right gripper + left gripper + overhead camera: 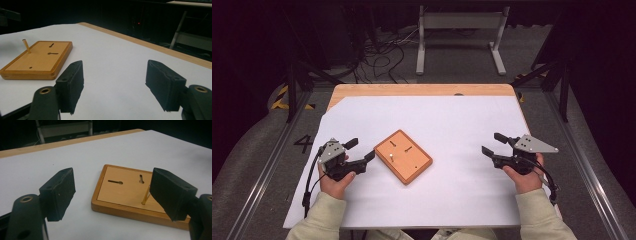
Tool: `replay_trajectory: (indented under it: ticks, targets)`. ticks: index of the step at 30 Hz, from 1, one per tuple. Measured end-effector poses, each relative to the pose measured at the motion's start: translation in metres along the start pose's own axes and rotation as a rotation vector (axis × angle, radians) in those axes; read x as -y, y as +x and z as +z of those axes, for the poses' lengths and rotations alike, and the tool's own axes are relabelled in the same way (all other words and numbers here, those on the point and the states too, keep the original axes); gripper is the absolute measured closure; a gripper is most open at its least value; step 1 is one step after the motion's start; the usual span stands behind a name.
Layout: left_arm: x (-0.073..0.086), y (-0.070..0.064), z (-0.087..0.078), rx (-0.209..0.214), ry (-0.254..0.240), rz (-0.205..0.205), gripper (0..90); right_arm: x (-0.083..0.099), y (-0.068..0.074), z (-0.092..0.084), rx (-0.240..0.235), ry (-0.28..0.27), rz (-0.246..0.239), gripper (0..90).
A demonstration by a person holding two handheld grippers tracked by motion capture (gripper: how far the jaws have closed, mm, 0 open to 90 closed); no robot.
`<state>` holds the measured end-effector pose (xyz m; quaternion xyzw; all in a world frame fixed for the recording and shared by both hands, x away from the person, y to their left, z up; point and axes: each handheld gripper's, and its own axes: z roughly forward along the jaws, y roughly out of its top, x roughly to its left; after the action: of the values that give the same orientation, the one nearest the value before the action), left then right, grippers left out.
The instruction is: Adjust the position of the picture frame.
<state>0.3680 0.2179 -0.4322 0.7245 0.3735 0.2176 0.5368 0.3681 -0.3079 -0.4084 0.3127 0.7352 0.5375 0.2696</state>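
Note:
A flat wooden board lies turned at an angle in the middle of the white sheet. It has two keyhole slots and a thin brass-coloured peg standing in it. The peg leans slightly and stands near the board's edge closest to my left gripper. My left gripper is just left of the board, open and empty, its jaws framing the board's near end without touching it. My right gripper hovers well to the right, open and empty. From it the board and peg lie far off.
The white sheet covers most of a wooden table, whose bare strip shows at the far edge. Beyond the table are a metal frame and loose cables on the floor. Open sheet lies between the board and the right gripper.

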Motion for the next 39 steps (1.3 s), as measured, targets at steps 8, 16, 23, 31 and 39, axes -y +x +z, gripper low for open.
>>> replay_trajectory:
  ticks: [8,16,23,31,39]
  targets:
    - [-0.002,0.001,0.002,-0.035,0.023,0.017,22.3,0.001,0.0,0.0,-0.01,0.002,0.012,31.4]
    - [-0.018,0.009,0.004,-0.065,0.034,0.0,27.1,0.002,-0.001,0.0,-0.009,0.01,0.016,31.5]
    - [-0.03,0.014,0.011,-0.061,0.062,-0.021,36.1,0.004,-0.001,-0.002,-0.005,0.016,0.022,31.8]
    - [-0.041,0.02,0.023,-0.066,0.076,-0.033,40.2,0.006,-0.002,-0.007,0.004,0.019,0.028,31.8]
    - [-0.04,0.03,0.04,-0.072,0.104,-0.059,51.3,0.008,-0.003,-0.011,0.009,0.019,0.034,33.6]
